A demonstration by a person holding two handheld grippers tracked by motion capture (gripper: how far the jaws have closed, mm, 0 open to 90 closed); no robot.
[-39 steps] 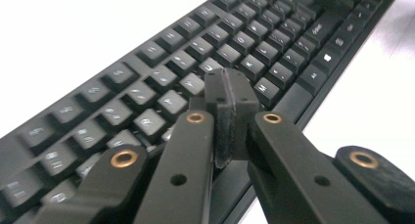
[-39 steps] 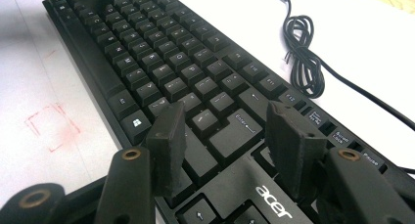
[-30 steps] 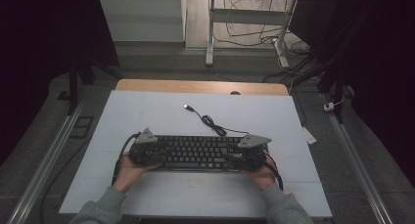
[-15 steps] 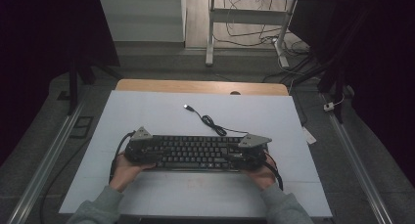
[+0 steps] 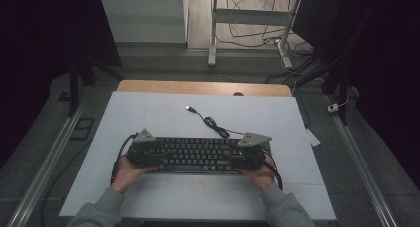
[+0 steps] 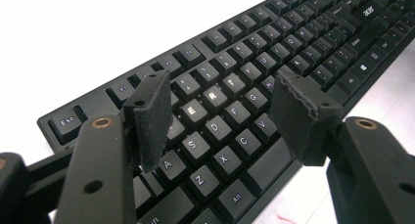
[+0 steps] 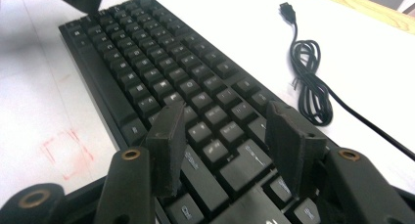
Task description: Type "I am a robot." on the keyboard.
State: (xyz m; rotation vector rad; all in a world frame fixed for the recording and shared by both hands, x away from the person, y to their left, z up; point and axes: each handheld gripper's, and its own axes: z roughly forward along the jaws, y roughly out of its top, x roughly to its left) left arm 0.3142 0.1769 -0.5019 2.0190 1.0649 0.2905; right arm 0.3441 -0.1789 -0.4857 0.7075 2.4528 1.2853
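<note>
A black keyboard (image 5: 198,155) lies flat on the white mat, its cable (image 5: 213,123) coiled behind it. My left gripper (image 5: 151,155) sits over the keyboard's left end. In the left gripper view the keyboard (image 6: 293,43) runs away under my left gripper (image 6: 222,87). Its jaws have just been opening, and the pads stand apart above the letter keys, pressing on nothing. My right gripper (image 5: 243,155) is at the right end. In the right gripper view my right gripper (image 7: 227,111) hovers open above the keyboard (image 7: 147,53), with the cable (image 7: 308,87) lying to its right.
The white mat (image 5: 148,113) covers a wooden table whose back edge (image 5: 198,87) shows beyond it. Faint red marks (image 7: 63,153) sit on the mat in front of the keyboard. Metal rails (image 5: 49,157) run along both sides. Desk legs and cables stand behind.
</note>
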